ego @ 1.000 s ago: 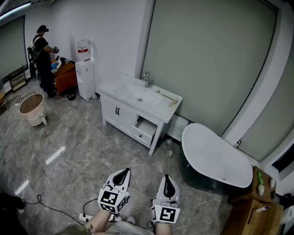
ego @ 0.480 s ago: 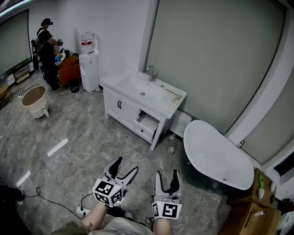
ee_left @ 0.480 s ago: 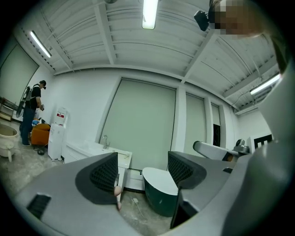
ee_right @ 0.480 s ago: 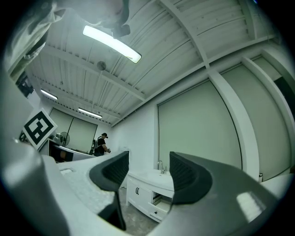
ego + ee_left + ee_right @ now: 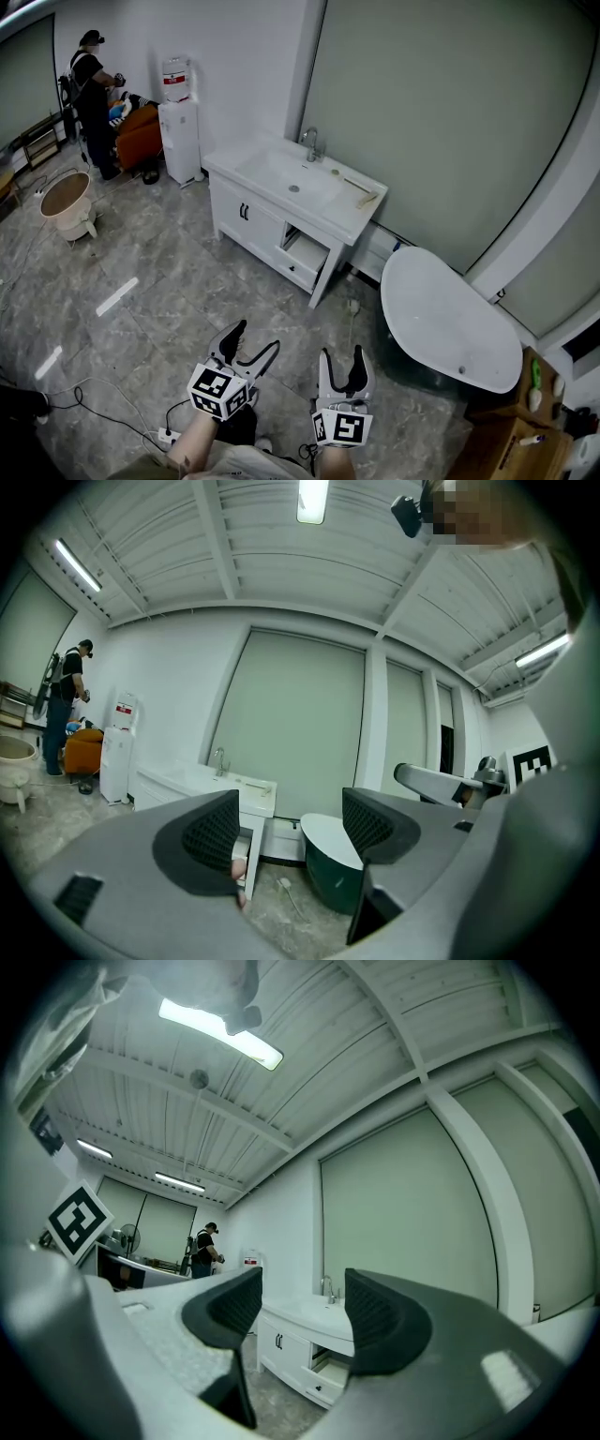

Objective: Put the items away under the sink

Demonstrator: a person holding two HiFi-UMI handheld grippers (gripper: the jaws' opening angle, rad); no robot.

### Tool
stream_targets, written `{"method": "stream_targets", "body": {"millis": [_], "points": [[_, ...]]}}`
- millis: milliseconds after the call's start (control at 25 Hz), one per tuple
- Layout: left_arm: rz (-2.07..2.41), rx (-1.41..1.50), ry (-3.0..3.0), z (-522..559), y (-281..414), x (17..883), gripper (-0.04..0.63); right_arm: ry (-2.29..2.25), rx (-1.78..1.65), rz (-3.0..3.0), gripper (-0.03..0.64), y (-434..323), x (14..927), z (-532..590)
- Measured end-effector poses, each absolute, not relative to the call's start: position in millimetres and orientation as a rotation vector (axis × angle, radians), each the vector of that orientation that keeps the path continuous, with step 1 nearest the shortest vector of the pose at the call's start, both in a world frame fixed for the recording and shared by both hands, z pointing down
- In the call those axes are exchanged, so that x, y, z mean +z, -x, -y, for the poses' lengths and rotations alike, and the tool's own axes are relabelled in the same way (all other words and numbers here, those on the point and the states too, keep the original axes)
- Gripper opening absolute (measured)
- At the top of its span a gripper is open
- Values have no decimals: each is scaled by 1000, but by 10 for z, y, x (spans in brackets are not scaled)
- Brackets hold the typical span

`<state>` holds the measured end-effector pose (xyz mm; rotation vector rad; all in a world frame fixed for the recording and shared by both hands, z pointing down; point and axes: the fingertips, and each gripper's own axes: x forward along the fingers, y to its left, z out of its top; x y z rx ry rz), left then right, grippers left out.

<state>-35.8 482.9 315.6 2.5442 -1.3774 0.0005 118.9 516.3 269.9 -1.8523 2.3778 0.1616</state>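
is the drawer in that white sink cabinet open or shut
open: the drawer juts out of the white sink cabinet, its inside showing; the doors beside it are shut

Gloss white fittings on a polished, grey-marbled floor (image 5: 159, 309)
Sink cabinet (image 5: 258, 234) smooth white; tap (image 5: 310, 145) shiny metal; bathtub (image 5: 450, 319) glossy white; near-right box (image 5: 511, 441) bare wood.

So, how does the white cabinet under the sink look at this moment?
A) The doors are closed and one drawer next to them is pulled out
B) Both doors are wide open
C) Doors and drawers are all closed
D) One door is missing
A: in the head view the two doors with dark handles sit closed, while the upper drawer beside them stands pulled out from the front.
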Motion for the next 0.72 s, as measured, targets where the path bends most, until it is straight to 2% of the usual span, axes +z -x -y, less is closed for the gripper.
{"method": "stream_targets", "body": {"millis": [720], "points": [[1263, 3, -2615, -2727, 823, 3009, 330, 1972, 202, -2330, 265, -651, 2584, -3164]]}}
